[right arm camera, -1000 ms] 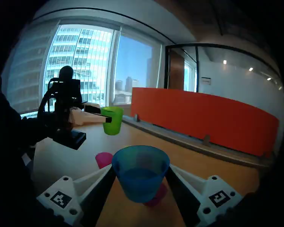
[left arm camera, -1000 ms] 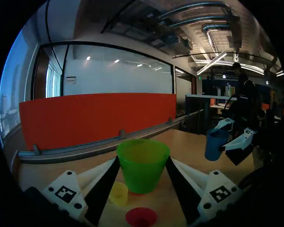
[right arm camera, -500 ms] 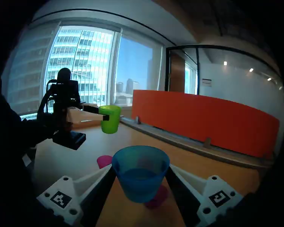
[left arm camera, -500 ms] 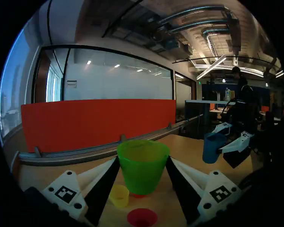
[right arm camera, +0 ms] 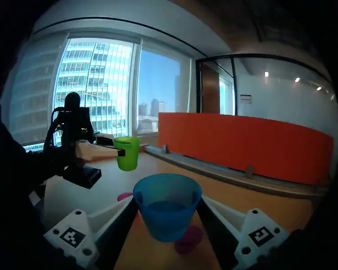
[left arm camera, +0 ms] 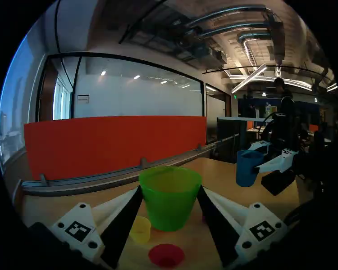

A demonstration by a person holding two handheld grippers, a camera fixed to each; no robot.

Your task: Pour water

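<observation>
A green cup (left arm camera: 170, 200) and a blue cup (right arm camera: 167, 211), each held off a wooden table (left arm camera: 223, 170).

The left gripper (left arm camera: 170, 191) pinches the green cup upright; its contents are hard to make out. The right gripper (right arm camera: 167, 200) pinches the blue cup, and the right gripper view looks onto water inside. A finger partly hides a yellow cup (left arm camera: 141, 228); the blue cup covers part of a pink cup (right arm camera: 190, 237).

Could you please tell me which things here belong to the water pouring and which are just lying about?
In use: blue cup with water in it, held in the right gripper; green cup, held in the left gripper.
Lying about: small yellow cup and red cup on the table; orange partition.
</observation>
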